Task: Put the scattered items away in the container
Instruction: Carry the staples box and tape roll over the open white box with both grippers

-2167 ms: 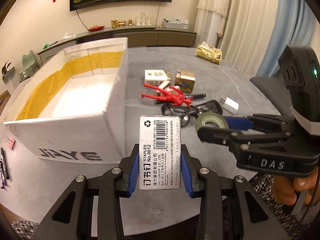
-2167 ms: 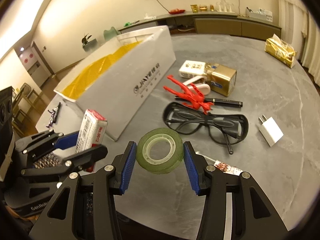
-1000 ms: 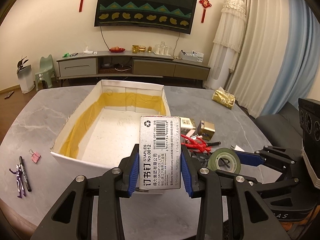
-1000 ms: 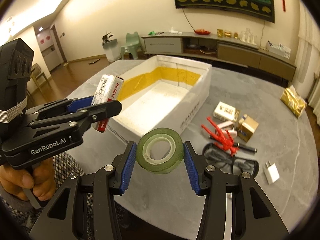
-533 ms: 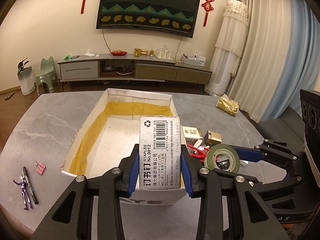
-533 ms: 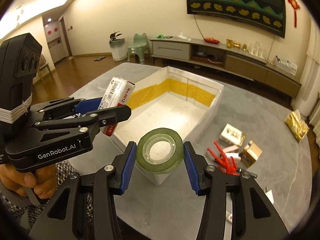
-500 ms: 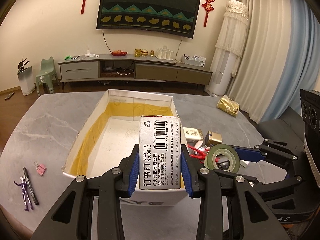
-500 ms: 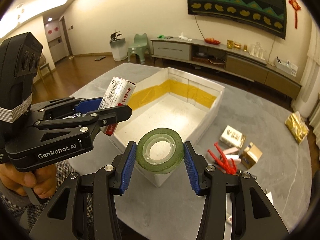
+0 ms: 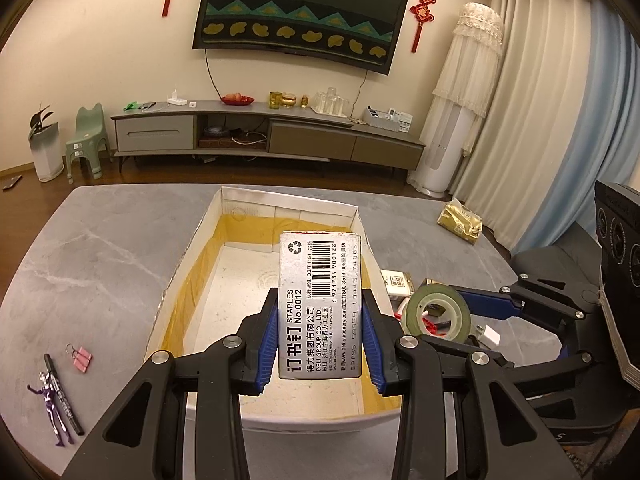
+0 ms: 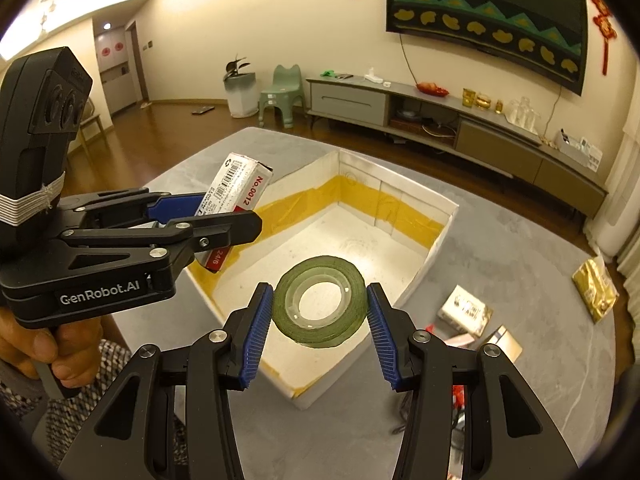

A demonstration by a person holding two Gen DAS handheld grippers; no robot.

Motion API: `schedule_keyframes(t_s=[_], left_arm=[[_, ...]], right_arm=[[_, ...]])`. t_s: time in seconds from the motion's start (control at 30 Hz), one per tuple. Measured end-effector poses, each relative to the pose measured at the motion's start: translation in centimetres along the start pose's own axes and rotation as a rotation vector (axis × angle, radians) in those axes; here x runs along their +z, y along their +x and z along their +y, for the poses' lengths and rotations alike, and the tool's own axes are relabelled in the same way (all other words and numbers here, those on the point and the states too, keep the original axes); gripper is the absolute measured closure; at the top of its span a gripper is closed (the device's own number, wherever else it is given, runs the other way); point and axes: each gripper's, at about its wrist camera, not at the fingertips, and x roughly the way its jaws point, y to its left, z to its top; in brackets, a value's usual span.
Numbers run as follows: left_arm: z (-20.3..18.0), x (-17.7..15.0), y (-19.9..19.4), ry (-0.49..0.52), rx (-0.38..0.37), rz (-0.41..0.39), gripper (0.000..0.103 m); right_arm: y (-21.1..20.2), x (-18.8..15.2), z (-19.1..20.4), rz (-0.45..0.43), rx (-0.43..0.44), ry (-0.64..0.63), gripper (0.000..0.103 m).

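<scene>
With the left gripper (image 9: 320, 344) clamping the staples box (image 9: 320, 304) and the right gripper (image 10: 320, 332) clamping the tape roll (image 10: 320, 300) over the container (image 10: 440, 236), lowering and release come next.

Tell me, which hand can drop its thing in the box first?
Probably the left gripper: its staple box looks to be above the white box. The right gripper's tape roll seems nearer the box's corner.

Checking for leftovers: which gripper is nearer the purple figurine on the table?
Left. The left gripper hovers over the box just right of the purple figurine; the right gripper is farther right.
</scene>
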Motion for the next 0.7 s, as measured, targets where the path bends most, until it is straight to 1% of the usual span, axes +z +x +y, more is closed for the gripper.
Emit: schedule_keyframes(t_s=[0.4,0.7], left_arm=[[1.2,2.1,2.8,0.019,0.016,0.048,0.064],[2.2,3.3,5.6,0.017,0.023,0.114,0.064]], right_arm=[[2.9,2.6,-1.5,0.031,0.016,0.016,0.053],[5.4,4.1,-4.0,0.064,0.024,0.072,0.053]])
